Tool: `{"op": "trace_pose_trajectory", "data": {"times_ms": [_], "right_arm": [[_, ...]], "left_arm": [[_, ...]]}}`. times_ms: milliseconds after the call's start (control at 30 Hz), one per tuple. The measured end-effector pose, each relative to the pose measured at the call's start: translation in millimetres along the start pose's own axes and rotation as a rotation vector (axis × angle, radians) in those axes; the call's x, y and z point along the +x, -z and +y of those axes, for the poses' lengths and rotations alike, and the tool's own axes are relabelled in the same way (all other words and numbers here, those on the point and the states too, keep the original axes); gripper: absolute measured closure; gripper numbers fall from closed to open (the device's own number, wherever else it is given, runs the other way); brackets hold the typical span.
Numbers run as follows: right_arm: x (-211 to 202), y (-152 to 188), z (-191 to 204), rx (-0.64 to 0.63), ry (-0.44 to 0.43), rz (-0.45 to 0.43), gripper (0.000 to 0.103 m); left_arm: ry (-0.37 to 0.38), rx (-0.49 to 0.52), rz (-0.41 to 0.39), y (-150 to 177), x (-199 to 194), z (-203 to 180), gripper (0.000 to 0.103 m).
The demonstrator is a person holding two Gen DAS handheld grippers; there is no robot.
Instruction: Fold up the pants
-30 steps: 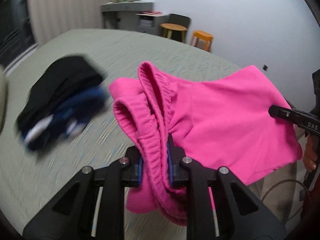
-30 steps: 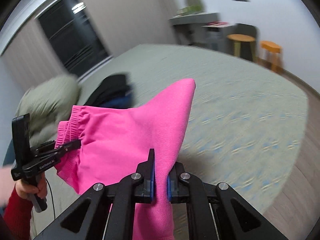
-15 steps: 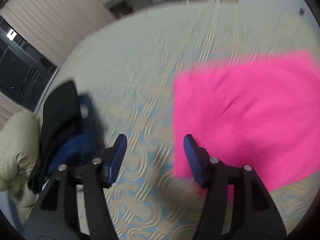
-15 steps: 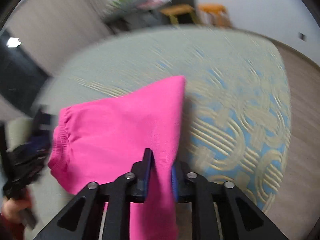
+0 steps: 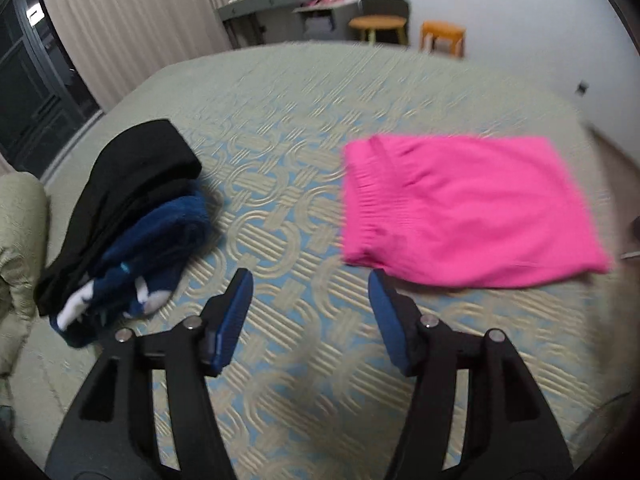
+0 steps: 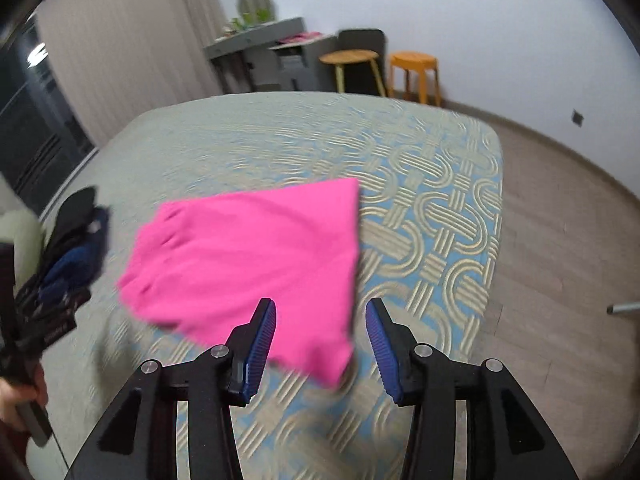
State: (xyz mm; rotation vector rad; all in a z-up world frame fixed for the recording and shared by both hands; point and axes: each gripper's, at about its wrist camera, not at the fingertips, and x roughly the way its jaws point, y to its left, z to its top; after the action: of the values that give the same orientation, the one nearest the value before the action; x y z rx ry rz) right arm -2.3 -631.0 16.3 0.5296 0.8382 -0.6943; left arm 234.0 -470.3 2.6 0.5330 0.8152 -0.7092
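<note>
Your left gripper (image 5: pixel 310 280) has its fingers (image 5: pixel 236 316) well apart with nothing between them; they have just been opening, and only bedspread shows in the gap. Your right gripper (image 6: pixel 320 312) also has its fingers (image 6: pixel 260 344) apart, just been opening; the near edge of the pink pants (image 6: pixel 256 264) shows in the gap, but neither pad presses on it. Count: one pair of pink pants, folded flat into a rough rectangle, waistband on its left side, lying right of centre on the bed (image 5: pixel 280 92). One pile of dark clothes (image 5: pixel 128 216) lies well apart to the left: a black item on top, navy with white patches under it. One olive pillow (image 5: pixel 16 248) at the far left edge. Bedspread is grey-green with a woven loop pattern on pale blue. Beyond the bed: a grey desk (image 6: pixel 264 44), two stools (image 6: pixel 414 70), one wooden and one orange, beige curtains (image 5: pixel 132 28), white wall, wood floor (image 6: pixel 560 240) to the right.
</note>
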Motion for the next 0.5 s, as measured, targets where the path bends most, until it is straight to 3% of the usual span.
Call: {"op": "trace_pose_trajectory", "data": {"times_ms": [167,300,367,500], "right_arm": [[-49,31,37,-0.075,0.001,-0.016,0.055],[-84,55,48,-0.074,0.014,-0.067,0.05],[-100,68,49,-0.048,0.001,-0.082,0.048],[-122,92,49,-0.017,-0.02,-0.081,0.047]], "left_arm": [[0.072,-0.039,-0.12,23,-82,-4,0.033],[0.09,-0.056,-0.194,49,-128,-4,0.032],[0.11,-0.065,-0.217,66,-150,-8,0.022],[0.116,-0.056,-0.272,90,-172,-13,0.021]]}}
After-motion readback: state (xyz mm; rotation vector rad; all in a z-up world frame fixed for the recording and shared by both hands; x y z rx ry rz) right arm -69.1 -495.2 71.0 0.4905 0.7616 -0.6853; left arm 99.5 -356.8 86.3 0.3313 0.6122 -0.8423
